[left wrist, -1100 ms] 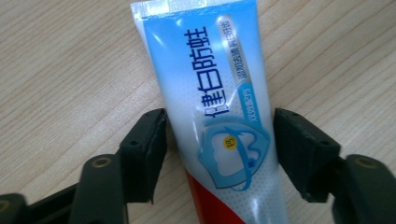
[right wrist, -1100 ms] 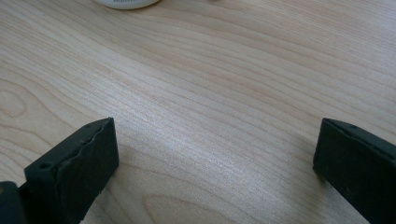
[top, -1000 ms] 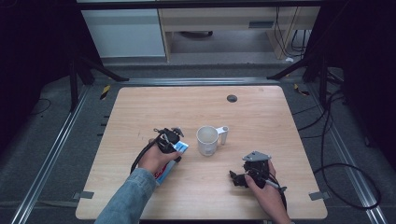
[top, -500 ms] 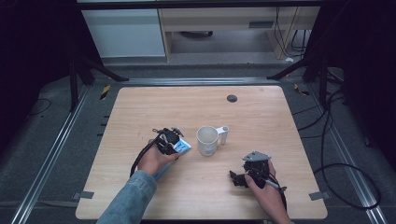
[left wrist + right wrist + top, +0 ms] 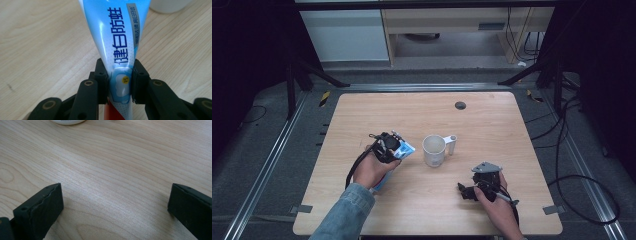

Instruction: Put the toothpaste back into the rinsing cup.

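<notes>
The high view is looking forward and down from above the person's side of the table (image 5: 512,120), far enough off to be taking in all its edges. The left gripper view is riding on the left gripper (image 5: 120,85), looking along its jaws at very close range; the toothpaste tube (image 5: 117,37) is rising straight ahead of them. The right gripper view is sitting low on the right gripper (image 5: 115,205), facing across the wood. Both gripper views are catching what is probably the white cup (image 5: 434,150) just beyond their jaws.
</notes>
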Motion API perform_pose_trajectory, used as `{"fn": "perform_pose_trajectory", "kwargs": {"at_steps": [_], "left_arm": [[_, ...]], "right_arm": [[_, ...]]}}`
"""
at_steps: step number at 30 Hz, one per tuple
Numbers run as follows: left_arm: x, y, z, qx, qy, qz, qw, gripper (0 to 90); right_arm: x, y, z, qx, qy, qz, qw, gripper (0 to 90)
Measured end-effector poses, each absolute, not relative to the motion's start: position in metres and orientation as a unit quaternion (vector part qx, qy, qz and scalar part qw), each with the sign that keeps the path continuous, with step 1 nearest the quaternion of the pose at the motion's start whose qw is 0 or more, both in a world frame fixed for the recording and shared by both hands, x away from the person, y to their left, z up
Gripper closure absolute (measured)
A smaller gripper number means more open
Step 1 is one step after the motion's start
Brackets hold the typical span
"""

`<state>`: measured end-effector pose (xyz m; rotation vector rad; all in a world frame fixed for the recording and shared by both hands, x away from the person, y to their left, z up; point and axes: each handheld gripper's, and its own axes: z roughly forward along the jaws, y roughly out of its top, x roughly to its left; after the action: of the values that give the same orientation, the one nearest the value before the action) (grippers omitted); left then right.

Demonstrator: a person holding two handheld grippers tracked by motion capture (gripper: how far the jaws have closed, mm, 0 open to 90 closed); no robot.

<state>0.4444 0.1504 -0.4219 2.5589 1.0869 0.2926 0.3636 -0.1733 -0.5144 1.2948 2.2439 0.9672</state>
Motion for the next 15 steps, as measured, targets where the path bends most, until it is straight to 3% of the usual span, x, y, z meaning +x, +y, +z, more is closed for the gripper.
{"fn": "perform_pose_trajectory", "kwargs": {"at_steps": [15], "left_arm": [[0.444,0.150,-0.394,0.896,0.376,0.110,0.209,71.3]], "right_arm": [[0.364,-0.174,-0.515,0.455,0.799,0.343,0.194,0.3]]}}
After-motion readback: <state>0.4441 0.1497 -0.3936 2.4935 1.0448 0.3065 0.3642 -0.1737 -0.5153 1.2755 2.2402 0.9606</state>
